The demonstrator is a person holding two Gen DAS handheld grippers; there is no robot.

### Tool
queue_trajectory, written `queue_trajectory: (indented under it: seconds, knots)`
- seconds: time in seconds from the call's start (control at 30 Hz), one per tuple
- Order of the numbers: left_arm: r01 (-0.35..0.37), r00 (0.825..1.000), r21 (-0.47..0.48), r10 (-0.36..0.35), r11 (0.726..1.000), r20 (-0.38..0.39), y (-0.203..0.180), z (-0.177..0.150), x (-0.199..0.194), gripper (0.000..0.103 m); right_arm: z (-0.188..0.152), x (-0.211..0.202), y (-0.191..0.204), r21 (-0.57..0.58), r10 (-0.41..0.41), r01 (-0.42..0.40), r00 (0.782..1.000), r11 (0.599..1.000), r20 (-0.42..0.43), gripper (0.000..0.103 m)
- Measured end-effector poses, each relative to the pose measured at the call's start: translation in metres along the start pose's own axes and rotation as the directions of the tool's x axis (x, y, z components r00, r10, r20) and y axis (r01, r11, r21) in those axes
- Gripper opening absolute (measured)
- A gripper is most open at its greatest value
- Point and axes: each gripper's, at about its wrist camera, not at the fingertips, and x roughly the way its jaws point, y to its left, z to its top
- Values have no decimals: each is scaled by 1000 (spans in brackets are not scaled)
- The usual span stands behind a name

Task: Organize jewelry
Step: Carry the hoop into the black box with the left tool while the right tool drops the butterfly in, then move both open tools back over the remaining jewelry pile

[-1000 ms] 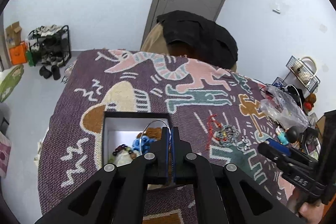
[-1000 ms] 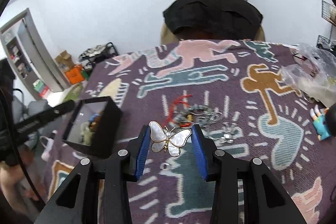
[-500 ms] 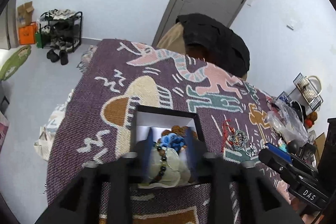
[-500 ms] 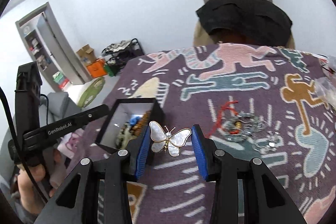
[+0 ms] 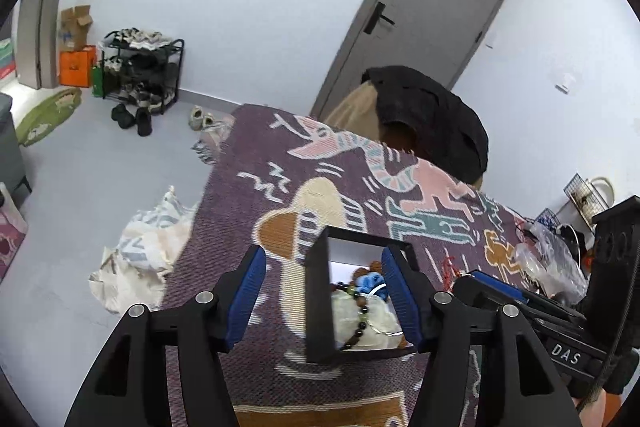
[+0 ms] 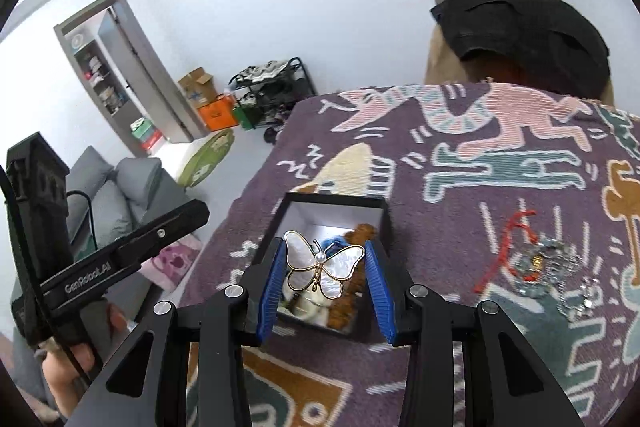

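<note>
A black jewelry box (image 5: 318, 307) with a white lining stands on the patterned purple rug (image 5: 248, 227). It holds beads, a blue piece and a thin silver hoop (image 5: 376, 289). My left gripper (image 5: 322, 291) hovers over the box's left wall. Its jaws are opening and press on nothing. My right gripper (image 6: 324, 275) is shut on a pearl-white butterfly brooch (image 6: 322, 269) with a gold rim, held just above the box (image 6: 332, 201). To the right, a pile of silver jewelry (image 6: 548, 263) and a red cord (image 6: 508, 239) lie on the rug.
A chair draped with a black jacket (image 5: 432, 115) stands at the table's far edge. Plastic bags and clutter (image 5: 552, 263) fill the right side. A crumpled cloth (image 5: 148, 247) lies on the floor at left, beyond it a shoe rack (image 5: 140, 75). A grey sofa (image 6: 108, 195) is at far left.
My left gripper has opened and let the thin silver hoop drop into the box, shifting left. My right gripper has carried the butterfly brooch left until it is over the box.
</note>
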Motion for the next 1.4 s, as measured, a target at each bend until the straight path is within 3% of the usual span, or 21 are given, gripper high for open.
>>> queue_trajectory:
  seconds: [0.13, 0.2, 0.27, 0.3, 0.33, 0.6, 0.87, 0.97, 1.4]
  knots:
    - [-23, 999, -21, 23, 1000, 33, 12, 2, -9, 68, 8, 15, 7, 9, 31, -31, 999, 999, -14, 41]
    - [-31, 998, -31, 33, 999, 46, 17, 3, -13, 75, 13, 20, 11, 10, 56, -56, 998, 998, -7, 42]
    - [-35, 998, -44, 38, 998, 59, 22, 4, -16, 82, 16, 24, 12, 21, 80, -79, 997, 997, -12, 58]
    - [-34, 997, -48, 37, 998, 65, 23, 4, -17, 86, 17, 25, 12, 32, 89, -89, 996, 996, -10, 75]
    - [-33, 997, -50, 36, 998, 69, 24, 4, -19, 87, 17, 22, 12, 36, 93, -93, 996, 995, 5, 82]
    - [-8, 994, -36, 11, 999, 108, 10, -2, -26, 97, 2, -3, -5, 58, 41, -44, 998, 997, 46, 83]
    - [12, 991, 43, -18, 999, 129, -25, -12, -33, 98, -24, -39, -41, 102, -13, 6, 998, 995, 69, 85]
    - [29, 992, 73, -37, 997, 123, -41, -16, -31, 98, -30, -54, -56, 125, -31, 20, 996, 992, 88, 97]
    - [82, 994, 172, -95, 982, 63, -94, -43, -19, 98, -64, -100, -111, 209, -132, 112, 987, 971, 86, 99]
